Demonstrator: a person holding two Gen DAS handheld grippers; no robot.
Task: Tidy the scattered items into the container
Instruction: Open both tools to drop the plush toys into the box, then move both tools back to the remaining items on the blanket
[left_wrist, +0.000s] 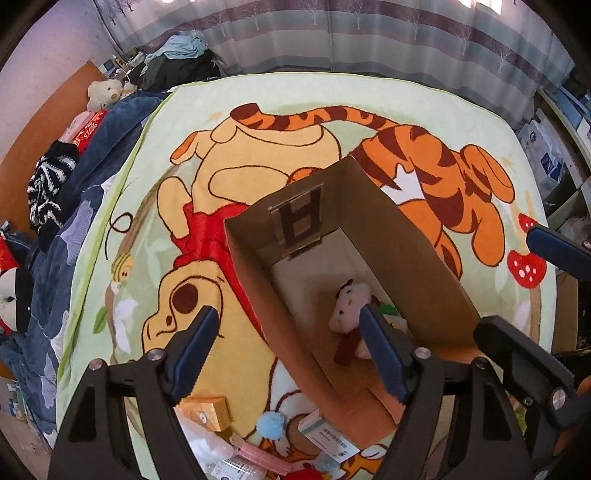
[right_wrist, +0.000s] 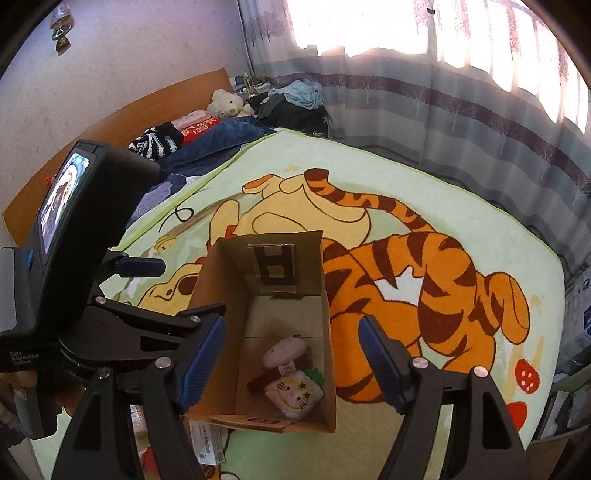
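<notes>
Right wrist view shows both hand-held grippers, right (right_wrist: 291, 360) and left (left_wrist: 286, 354), spread open and empty above the cardboard box (right_wrist: 328, 369) holding two plush toys (right_wrist: 295, 397).

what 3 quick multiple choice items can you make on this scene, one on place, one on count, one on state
1. Where is the pink plush?
A. inside the cardboard box
B. on the blanket
C. in a gripper

2. How many soft toys lie in the box?
A. none
B. two
C. five

3. What state is the right gripper in?
A. shut on a toy
B. open and empty
C. shut on the box

Answers:
1. A, it lies on the box floor.
2. B, the pink plush and a cream plush.
3. B, its jaws stand apart with nothing between them.
</notes>
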